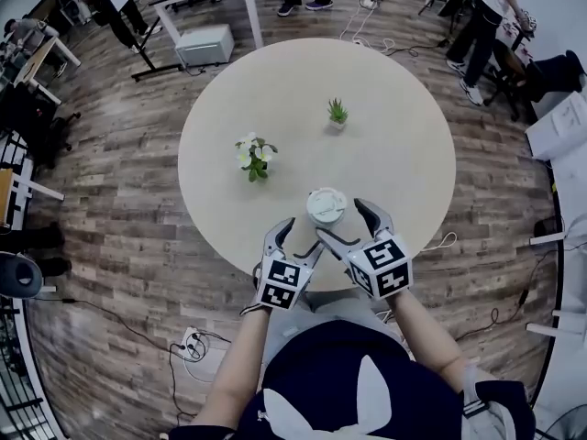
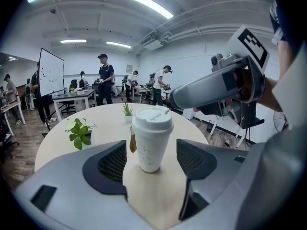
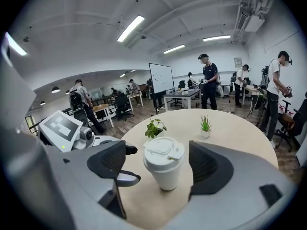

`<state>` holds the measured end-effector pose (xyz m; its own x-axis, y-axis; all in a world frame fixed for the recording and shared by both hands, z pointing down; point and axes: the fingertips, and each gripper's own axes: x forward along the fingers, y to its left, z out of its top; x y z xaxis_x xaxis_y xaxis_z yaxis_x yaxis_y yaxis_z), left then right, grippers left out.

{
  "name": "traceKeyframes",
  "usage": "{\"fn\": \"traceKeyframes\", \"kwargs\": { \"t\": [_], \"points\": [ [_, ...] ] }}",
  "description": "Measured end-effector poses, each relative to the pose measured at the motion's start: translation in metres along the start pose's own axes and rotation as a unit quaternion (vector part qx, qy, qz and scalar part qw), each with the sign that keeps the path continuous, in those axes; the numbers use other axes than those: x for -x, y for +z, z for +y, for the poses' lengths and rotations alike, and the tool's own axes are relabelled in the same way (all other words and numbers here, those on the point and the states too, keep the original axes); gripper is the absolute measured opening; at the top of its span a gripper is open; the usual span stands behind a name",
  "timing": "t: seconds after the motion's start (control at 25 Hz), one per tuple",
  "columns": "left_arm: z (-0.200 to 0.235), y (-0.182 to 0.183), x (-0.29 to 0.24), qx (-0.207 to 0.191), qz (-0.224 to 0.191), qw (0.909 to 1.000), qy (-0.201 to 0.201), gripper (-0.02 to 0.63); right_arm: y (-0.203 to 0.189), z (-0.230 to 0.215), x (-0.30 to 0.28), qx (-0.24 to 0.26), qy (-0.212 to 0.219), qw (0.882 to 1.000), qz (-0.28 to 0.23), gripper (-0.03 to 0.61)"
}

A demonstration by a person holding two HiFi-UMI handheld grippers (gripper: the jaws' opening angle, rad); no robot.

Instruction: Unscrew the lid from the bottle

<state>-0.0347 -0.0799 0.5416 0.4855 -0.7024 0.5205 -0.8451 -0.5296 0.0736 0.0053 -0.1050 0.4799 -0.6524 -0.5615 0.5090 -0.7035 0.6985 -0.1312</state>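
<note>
One white bottle [image 1: 326,205] stands upright on the round table [image 1: 394,136], near the edge closest to you, with its lid [image 2: 152,119] seated on top. Your left gripper [image 1: 303,236] is released, jaws wide, with the bottle just ahead in the gap and untouched. Your right gripper [image 1: 341,219] is also released, its jaws flanking the bottle without contact. Farther back on the table stand a leafy plant [image 1: 255,157] and a spiky plant [image 1: 337,112].
</note>
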Motion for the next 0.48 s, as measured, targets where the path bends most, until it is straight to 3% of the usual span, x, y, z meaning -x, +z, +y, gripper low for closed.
{"fn": "traceKeyframes", "kwargs": {
  "t": [0.24, 0.48],
  "points": [
    [-0.003, -0.019, -0.029, -0.025, 0.046, 0.9985, -0.016, 0.314, -0.009, -0.007, -0.025, 0.031, -0.005, 0.999, 0.034, 0.413],
    [-0.004, -0.018, -0.050, -0.035, 0.043, 0.9978, -0.036, 0.314, -0.016, -0.007, -0.043, 0.050, 0.005, 0.996, 0.068, 0.432]
  ]
}}
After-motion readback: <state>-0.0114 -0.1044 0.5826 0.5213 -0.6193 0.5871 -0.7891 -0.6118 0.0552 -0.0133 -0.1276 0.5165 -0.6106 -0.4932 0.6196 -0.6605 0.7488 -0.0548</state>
